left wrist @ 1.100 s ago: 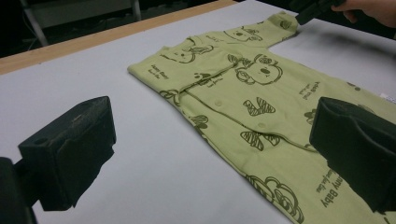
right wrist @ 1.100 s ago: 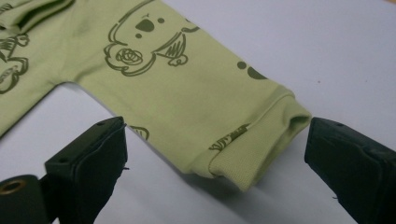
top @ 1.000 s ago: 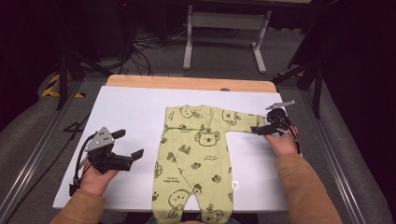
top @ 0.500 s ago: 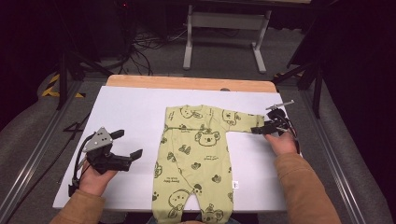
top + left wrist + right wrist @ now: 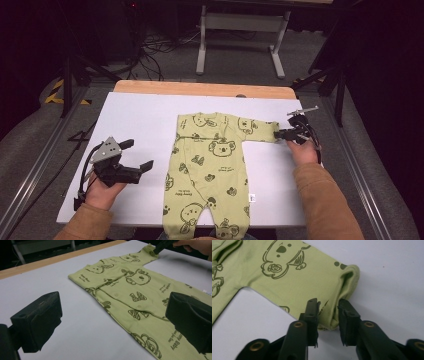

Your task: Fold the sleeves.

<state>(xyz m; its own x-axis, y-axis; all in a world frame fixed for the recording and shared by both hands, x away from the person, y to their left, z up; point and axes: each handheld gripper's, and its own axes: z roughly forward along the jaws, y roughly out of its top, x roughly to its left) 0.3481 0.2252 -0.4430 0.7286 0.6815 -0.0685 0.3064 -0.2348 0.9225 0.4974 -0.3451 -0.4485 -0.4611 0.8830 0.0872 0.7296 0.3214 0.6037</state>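
A light green baby onesie (image 5: 215, 165) with dark bear prints lies flat on the white table (image 5: 140, 120), with one long sleeve stretched out to the right. My right gripper (image 5: 280, 134) is at that sleeve's end. In the right gripper view its jaws (image 5: 328, 312) have just been closing, and the bunched cuff (image 5: 348, 280) is pinched between the pads. My left gripper (image 5: 137, 154) rests open on the table left of the onesie, nothing between its wide-set jaws (image 5: 113, 307). Beyond them the left gripper view shows the onesie (image 5: 140, 295) and the right gripper (image 5: 156, 250) at the cuff.
A wooden strip (image 5: 200, 89) runs along the table's far edge. A metal stand (image 5: 240, 30) and cables lie on the floor beyond. The onesie's legs hang toward the near edge, with a small white tag (image 5: 252, 198) at its right side.
The right gripper's jaws have drawn together onto the sleeve cuff. Both hands and the onesie stayed where they were.
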